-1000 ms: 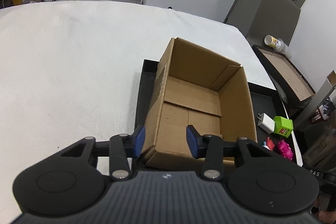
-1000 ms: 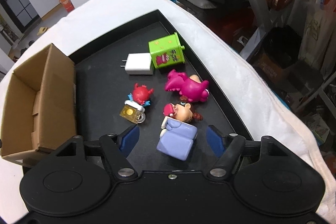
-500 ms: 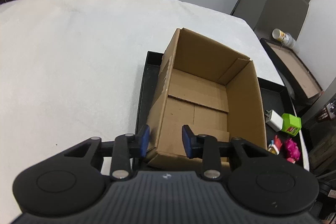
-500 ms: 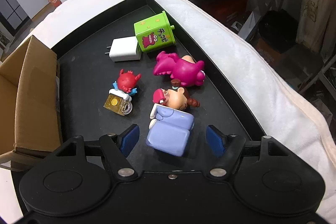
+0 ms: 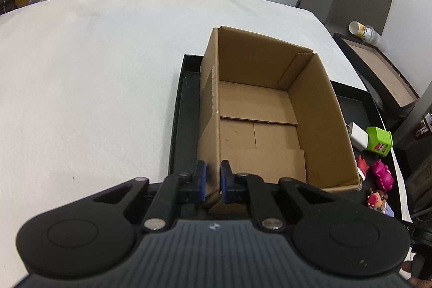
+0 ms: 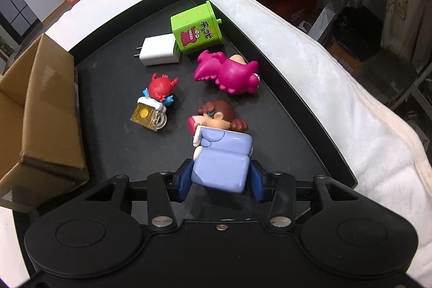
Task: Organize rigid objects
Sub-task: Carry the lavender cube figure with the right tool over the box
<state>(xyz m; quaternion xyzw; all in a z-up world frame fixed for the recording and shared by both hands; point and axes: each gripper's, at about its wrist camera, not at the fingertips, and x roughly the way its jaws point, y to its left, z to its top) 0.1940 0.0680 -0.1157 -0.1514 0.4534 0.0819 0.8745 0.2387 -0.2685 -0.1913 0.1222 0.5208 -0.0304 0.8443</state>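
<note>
Two tools are seen gripping. The left tool (image 5: 213,181) is clamped narrow on the near left wall of the cardboard box (image 5: 270,109), one blue pad on each side of the wall. The box is open-topped, plain brown, with folded bottom flaps, and is seated at the left end of the black tray (image 6: 280,88). The right tool (image 6: 220,180) is closing, and its pads are pressed on the sides of the lavender figurine (image 6: 222,153), a brown-haired doll lying on the tray floor. Just beyond it are noted a red crab toy (image 6: 160,88) with an amber mug, then a magenta dinosaur (image 6: 232,73). Farther off, a white charger (image 6: 160,49) is set touching a green cube (image 6: 198,30). The tray is carried on a white-covered worktop (image 5: 94,72).
</note>
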